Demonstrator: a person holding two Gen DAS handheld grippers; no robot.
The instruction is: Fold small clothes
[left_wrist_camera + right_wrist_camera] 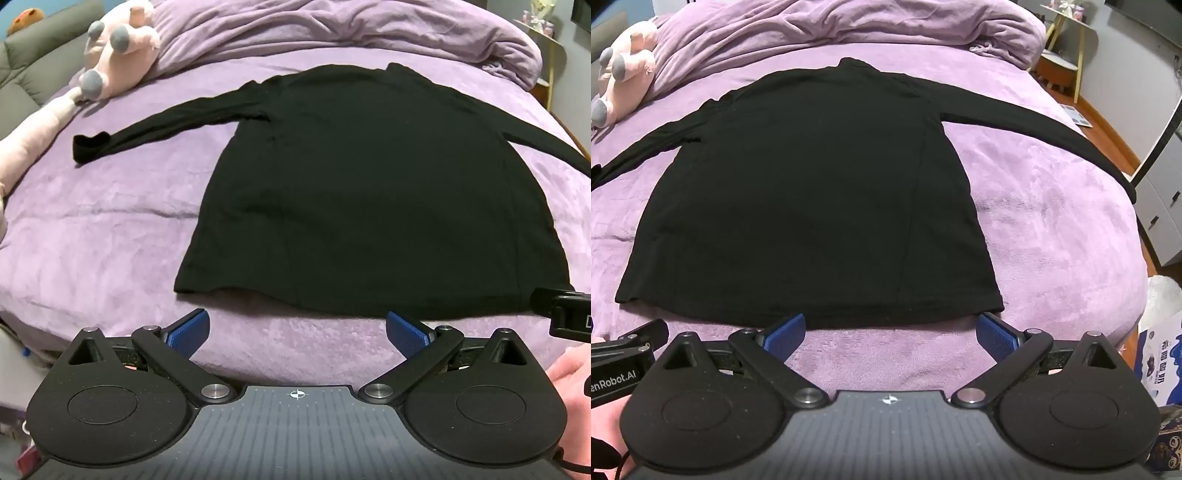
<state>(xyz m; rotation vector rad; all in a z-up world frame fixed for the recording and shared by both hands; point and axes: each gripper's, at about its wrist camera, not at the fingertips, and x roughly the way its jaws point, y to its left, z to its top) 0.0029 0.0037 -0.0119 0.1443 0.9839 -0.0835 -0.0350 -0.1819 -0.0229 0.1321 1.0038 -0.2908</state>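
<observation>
A: Where is the garment?

B: A black long-sleeved knit top (369,192) lies flat and spread on the purple plush bedspread (103,229), hem toward the cameras, collar at 12 o'clock. In the left wrist view one sleeve runs out toward 10 o'clock and ends in a folded cuff; in the right wrist view the other sleeve stretches toward 3 o'clock, reaching the bed's edge.

A: And the grippers?

B: The left gripper (297,334) hangs just short of the hem, its blue ribbed pads (188,330) spread wide with only bedspread between them. The right gripper (890,334) sits the same way, jaws released, holding nothing, with the hem just beyond its fingertips.

A: What surrounds it?

B: A rumpled purple duvet (849,26) is heaped at 12 o'clock beyond the collar. A pink plush toy with grey spots (118,51) rests at 11 o'clock. In the right wrist view, a blue-and-white printed box (1161,358) stands at 4 o'clock, off the bed.
</observation>
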